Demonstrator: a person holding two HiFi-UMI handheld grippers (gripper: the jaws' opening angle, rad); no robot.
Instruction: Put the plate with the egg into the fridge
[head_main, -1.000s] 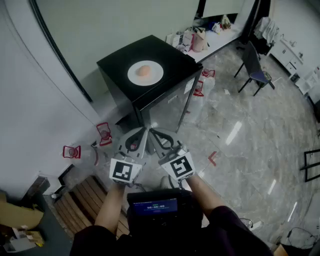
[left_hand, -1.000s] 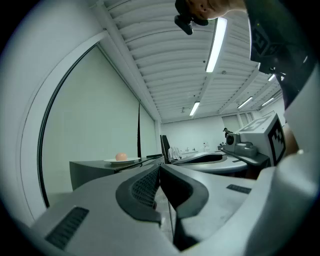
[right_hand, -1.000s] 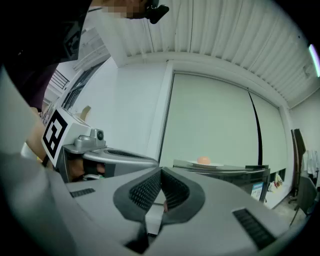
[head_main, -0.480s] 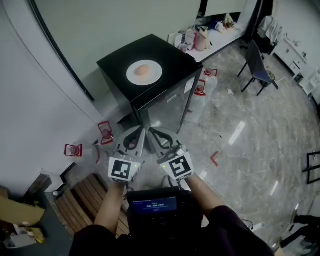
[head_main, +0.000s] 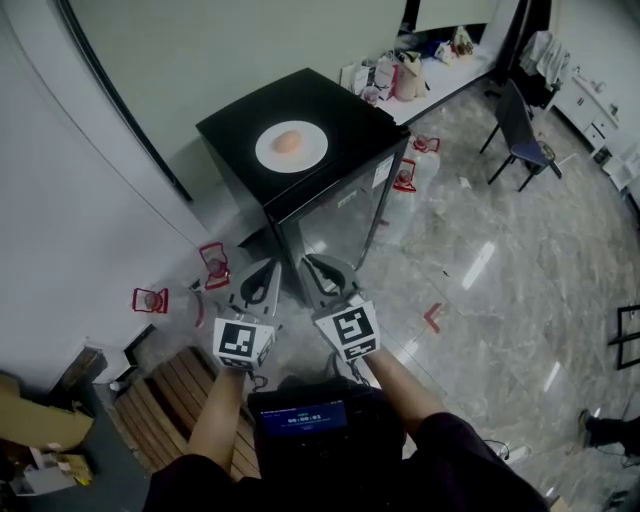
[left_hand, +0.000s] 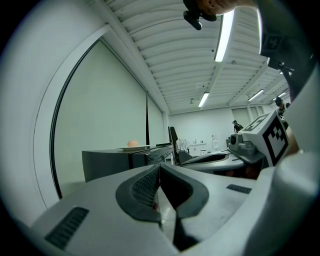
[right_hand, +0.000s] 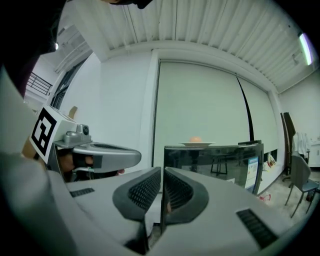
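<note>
We've L gripper (head_main: 270, 266) & R gripper (head_main: 311, 264) shut, empty; plate (head_main: 312, 157) w/ egg (head_main: 288, 142) dead ahead atop fridge (head_main: 335, 205), neither nearer.

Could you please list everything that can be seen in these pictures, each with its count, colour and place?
fridge: one, black, by the pale wall
plate: one, white, on top of the fridge
egg: one, pale orange, on the plate
jugs: about four, clear with red handles, on the floor on both sides of the fridge
chair: one, dark, upper right on the floor
bags: several, mixed colours, on the ledge behind the fridge
wooden slats: one set, brown, lower left
cardboard box: one, brown, lower left corner
left gripper: one, grey, jaws shut, empty
right gripper: one, grey, jaws shut, empty, beside the left
</note>
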